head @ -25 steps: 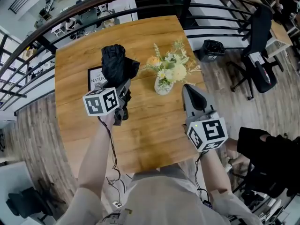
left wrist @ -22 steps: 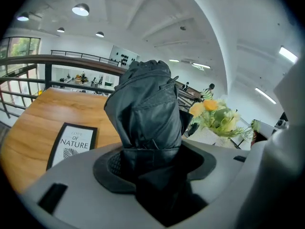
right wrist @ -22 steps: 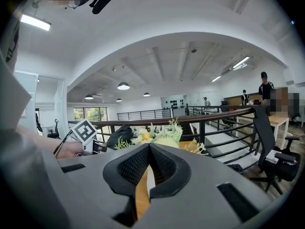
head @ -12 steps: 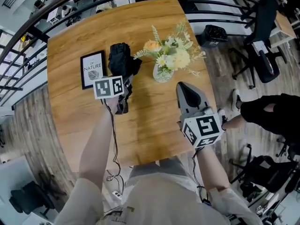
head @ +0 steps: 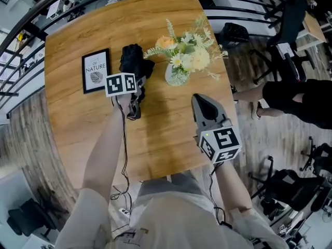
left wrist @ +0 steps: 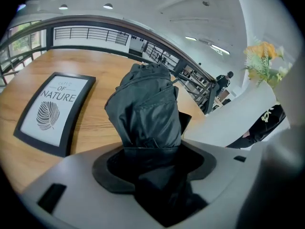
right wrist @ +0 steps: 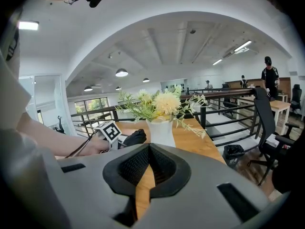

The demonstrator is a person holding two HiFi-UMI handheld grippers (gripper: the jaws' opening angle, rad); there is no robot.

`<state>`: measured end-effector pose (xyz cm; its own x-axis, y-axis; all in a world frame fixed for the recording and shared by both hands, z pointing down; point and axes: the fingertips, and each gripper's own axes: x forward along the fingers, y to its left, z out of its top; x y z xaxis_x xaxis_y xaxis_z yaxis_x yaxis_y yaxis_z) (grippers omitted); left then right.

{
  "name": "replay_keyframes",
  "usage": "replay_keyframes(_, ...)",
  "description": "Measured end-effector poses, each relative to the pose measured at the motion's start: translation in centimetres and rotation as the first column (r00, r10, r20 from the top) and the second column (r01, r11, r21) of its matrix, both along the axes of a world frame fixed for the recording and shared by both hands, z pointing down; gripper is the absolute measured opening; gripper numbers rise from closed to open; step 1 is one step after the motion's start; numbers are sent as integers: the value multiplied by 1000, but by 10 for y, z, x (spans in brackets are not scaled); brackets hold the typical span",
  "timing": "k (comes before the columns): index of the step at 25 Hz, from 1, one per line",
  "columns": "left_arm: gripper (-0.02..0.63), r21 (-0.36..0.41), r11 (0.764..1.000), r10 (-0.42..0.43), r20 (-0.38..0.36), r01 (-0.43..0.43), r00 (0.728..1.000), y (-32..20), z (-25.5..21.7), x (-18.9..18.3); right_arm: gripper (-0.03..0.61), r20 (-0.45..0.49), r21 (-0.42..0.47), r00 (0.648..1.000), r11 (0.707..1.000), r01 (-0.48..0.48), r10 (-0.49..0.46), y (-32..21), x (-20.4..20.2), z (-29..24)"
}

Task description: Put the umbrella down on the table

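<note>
A folded black umbrella [head: 133,60] sticks out of my left gripper [head: 137,83], which is shut on its lower end. It lies over the wooden table [head: 155,134], between the framed print and the vase; I cannot tell if it touches the wood. In the left gripper view the umbrella [left wrist: 147,111] fills the space between the jaws of the left gripper [left wrist: 152,151]. My right gripper [head: 200,99] hovers over the table's right side, near the vase, shut with nothing in it. In the right gripper view the right gripper [right wrist: 148,150] points at the vase.
A white vase of flowers [head: 178,74] stands at the table's far middle. A black-framed "NATURE" print [head: 96,70] lies flat at the left. A railing [head: 31,30] runs behind the table. A person in black [head: 298,100] and an office chair [head: 288,22] are to the right.
My left gripper has carried the umbrella forward and lower, closer to the framed print. The right gripper has stayed near the vase. A person in black has walked in at the right.
</note>
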<state>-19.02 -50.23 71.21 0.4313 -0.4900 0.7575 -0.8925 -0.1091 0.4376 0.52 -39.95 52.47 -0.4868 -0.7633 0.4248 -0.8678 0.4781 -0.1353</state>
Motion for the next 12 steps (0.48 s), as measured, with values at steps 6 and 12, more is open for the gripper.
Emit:
replay_keyframes(6,284,-10,999,-32,-23,32,999,-9,14,6,26,-17,-30,1000,999,23,-24,6,-4,10)
replay_keyframes(12,290,83,994,-64,-72,70,995,-11,-4,2,26,-37,-53,998,997,54,-56,10,-4,9)
